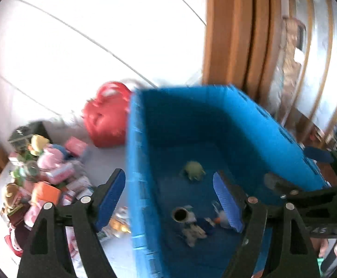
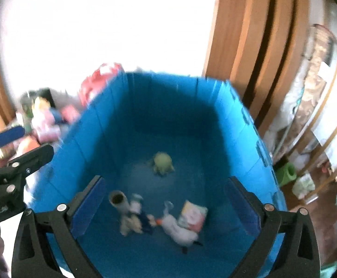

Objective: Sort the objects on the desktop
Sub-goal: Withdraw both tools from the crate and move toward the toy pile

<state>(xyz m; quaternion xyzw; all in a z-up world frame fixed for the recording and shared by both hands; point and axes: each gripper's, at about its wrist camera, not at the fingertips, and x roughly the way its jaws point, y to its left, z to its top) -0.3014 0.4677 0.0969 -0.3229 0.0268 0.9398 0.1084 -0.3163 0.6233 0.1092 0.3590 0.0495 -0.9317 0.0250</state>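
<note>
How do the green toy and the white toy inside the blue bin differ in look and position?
The green toy is round and compact; the white toy is long and lies stretched out. The green toy sits alone, farther into the blue bin; the white toy lies nearer, beside a small book. Both rest on the bin floor.

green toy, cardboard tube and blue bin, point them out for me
green toy (image 2: pixel 162 162), right wrist view, middle of its body
cardboard tube (image 2: pixel 117 198), right wrist view, its open end
blue bin (image 1: pixel 272 134), left wrist view, its right outer wall
</note>
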